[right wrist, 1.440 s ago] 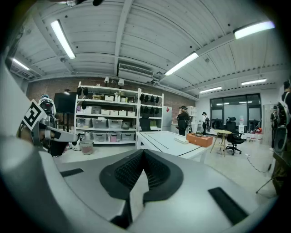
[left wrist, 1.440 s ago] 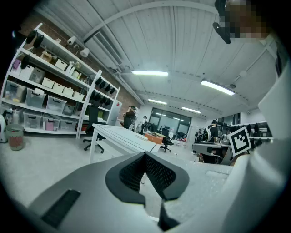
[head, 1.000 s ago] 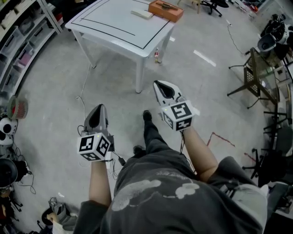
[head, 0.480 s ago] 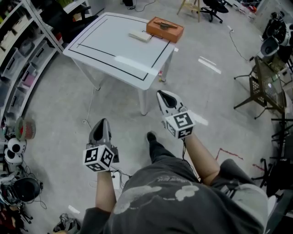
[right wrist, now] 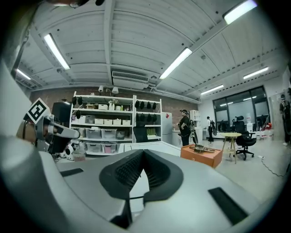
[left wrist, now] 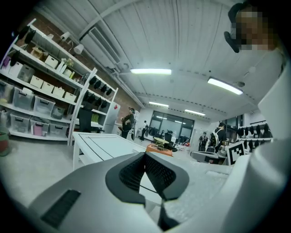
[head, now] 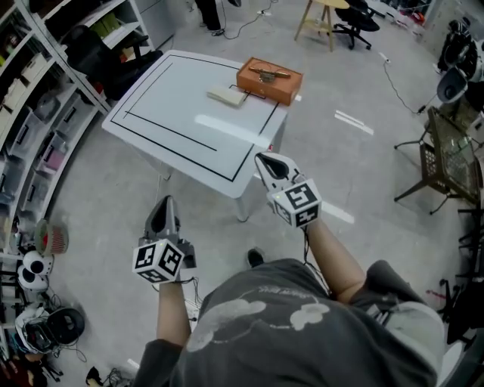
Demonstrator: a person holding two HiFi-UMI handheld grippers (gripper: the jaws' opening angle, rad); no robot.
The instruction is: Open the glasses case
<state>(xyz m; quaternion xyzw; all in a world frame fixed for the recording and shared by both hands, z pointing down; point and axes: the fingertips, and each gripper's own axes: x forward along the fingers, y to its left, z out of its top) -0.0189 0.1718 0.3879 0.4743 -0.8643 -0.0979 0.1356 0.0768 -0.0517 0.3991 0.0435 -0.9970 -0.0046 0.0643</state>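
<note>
A pale, flat glasses case (head: 227,96) lies on the white table (head: 174,121), next to an orange box (head: 269,81) that has a pair of glasses on top. Both grippers hang in the air short of the table's near corner, well away from the case. My left gripper (head: 163,204) is shut with nothing in it, over the floor beside the table. My right gripper (head: 265,158) is shut and empty too, at the table's near corner. The left gripper view shows the shut gripper (left wrist: 145,154) with the orange box (left wrist: 159,149) ahead. In the right gripper view the right gripper (right wrist: 143,153) points past that box (right wrist: 202,155).
Storage shelves (head: 38,98) with bins line the left side. A wooden stool (head: 324,17) and office chair stand behind the table, and a metal rack (head: 442,159) at right. Gear and cables lie on the floor at lower left (head: 45,325). People stand in the distance (right wrist: 185,126).
The person has walked toward the table. It and the case now sit lower and nearer in the head view. Both grippers came forward with the person, still shut.
</note>
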